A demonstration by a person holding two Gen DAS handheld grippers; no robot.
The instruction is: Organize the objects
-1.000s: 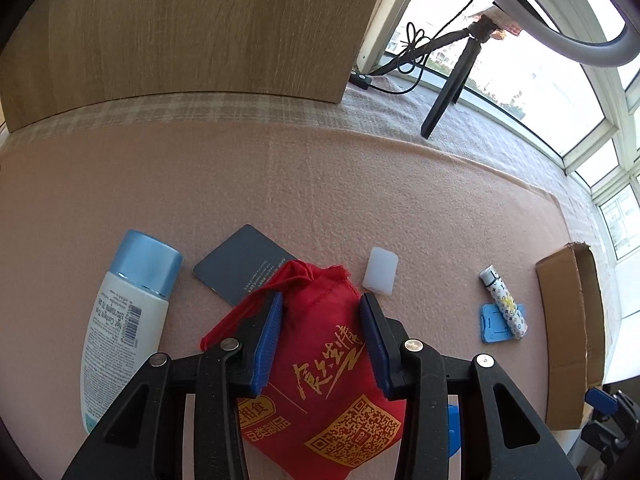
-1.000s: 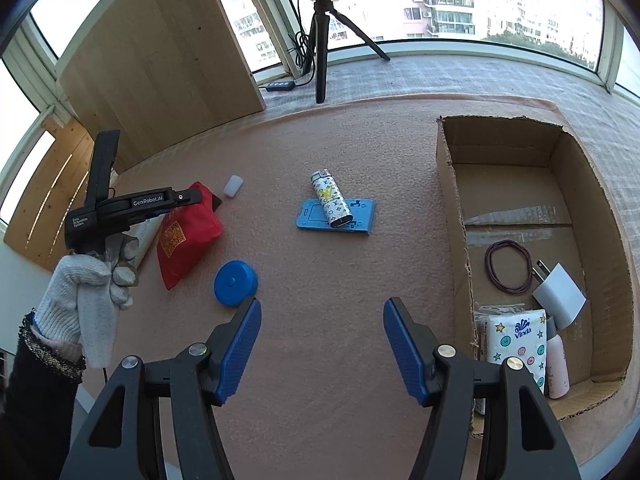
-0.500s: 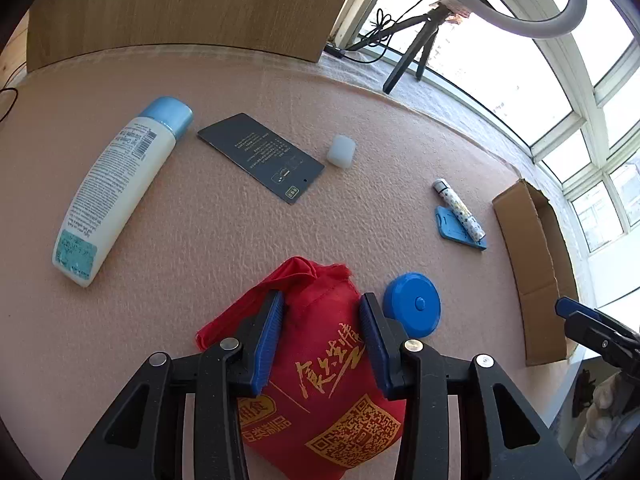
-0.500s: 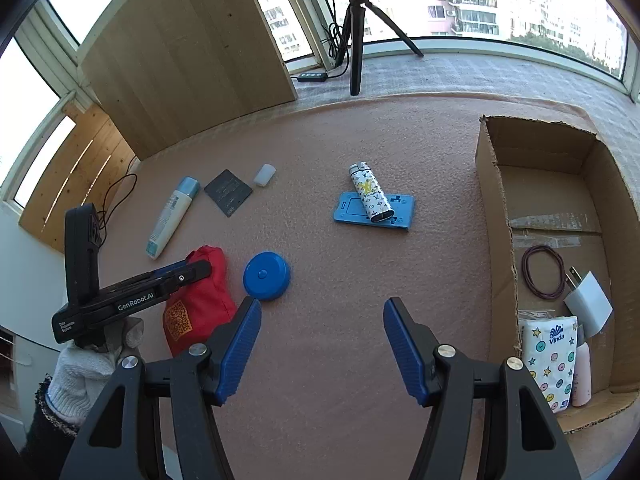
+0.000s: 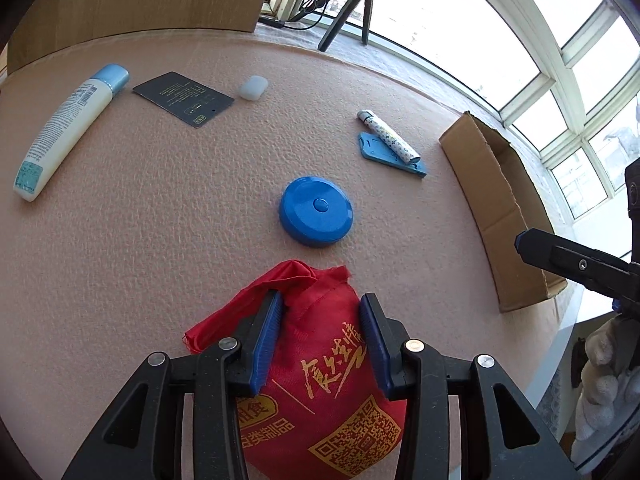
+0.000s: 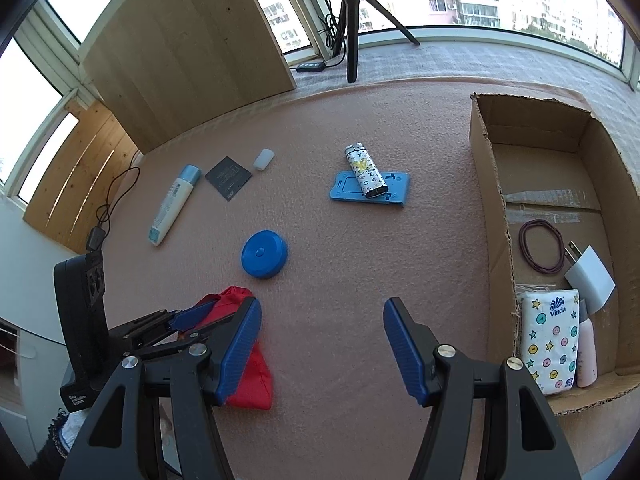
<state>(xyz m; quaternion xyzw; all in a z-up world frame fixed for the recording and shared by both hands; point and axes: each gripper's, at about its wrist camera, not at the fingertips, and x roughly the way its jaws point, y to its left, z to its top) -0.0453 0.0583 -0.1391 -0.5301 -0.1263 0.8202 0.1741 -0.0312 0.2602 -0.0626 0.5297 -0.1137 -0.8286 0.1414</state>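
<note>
Red pouch in my left claw, carton waiting at the right edge of the frame.

My left claw (image 5: 320, 336) was clenched on the red pouch (image 5: 320, 380), low in the centre of the left wrist view, just off the pink surface (image 5: 160, 220) as far as I could judge. My right claw (image 6: 322, 344) hung released, holding nothing. I judged this the carrying step: the pouch was gripped but not yet in the cardboard box (image 6: 496, 216), which already held a tissue pack (image 6: 550, 336), a charger (image 6: 590, 280) and a hair band (image 6: 540, 244). The next move called for swinging rightward past the blue round case (image 5: 316, 210) and opening over a free part of the box.
</note>
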